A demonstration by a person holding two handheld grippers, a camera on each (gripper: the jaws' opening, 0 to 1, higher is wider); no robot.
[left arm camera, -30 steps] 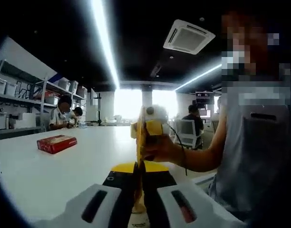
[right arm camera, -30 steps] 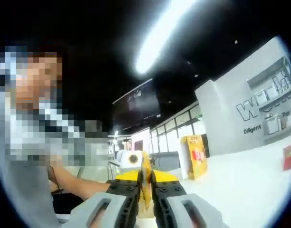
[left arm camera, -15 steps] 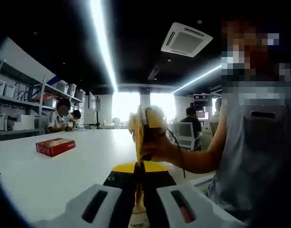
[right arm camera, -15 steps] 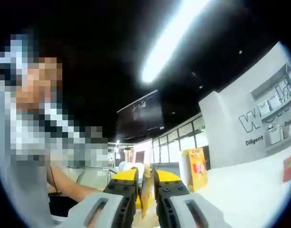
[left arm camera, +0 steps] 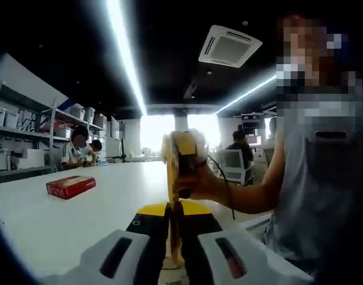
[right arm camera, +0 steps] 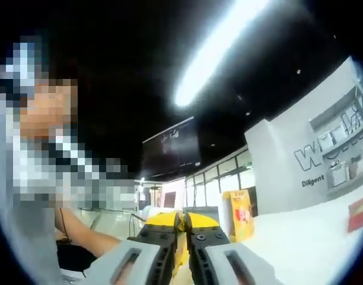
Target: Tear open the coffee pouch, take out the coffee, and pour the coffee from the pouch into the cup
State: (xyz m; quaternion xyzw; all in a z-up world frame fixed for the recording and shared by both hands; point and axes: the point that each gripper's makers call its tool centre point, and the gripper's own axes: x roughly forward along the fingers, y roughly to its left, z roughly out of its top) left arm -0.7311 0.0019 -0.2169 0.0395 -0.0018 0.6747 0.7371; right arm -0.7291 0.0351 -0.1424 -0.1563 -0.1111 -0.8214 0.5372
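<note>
A thin yellow coffee pouch (left arm camera: 172, 178) stands edge-on straight up from between my left gripper's (left arm camera: 174, 214) jaws, which are shut on its lower part. Higher up, a hand (left arm camera: 200, 184) holds my right gripper (left arm camera: 184, 151) against the same pouch. In the right gripper view the right gripper (right arm camera: 182, 222) has its jaws pressed close together, with a sliver of the yellow pouch (right arm camera: 181, 258) between them. A pale round object (left arm camera: 172, 274) shows low between the left jaws; I cannot tell what it is.
A red box (left arm camera: 70, 186) lies on the white table (left arm camera: 63, 219) to the left. A tall yellow box (right arm camera: 241, 214) stands on the table in the right gripper view. The person's torso (left arm camera: 324, 196) is close on the right. Other people sit at the far end.
The right gripper's jaws have drawn closer together on the pouch, so less of it shows between them. Both views have shifted slightly; the pouch remains held between the two grippers.
</note>
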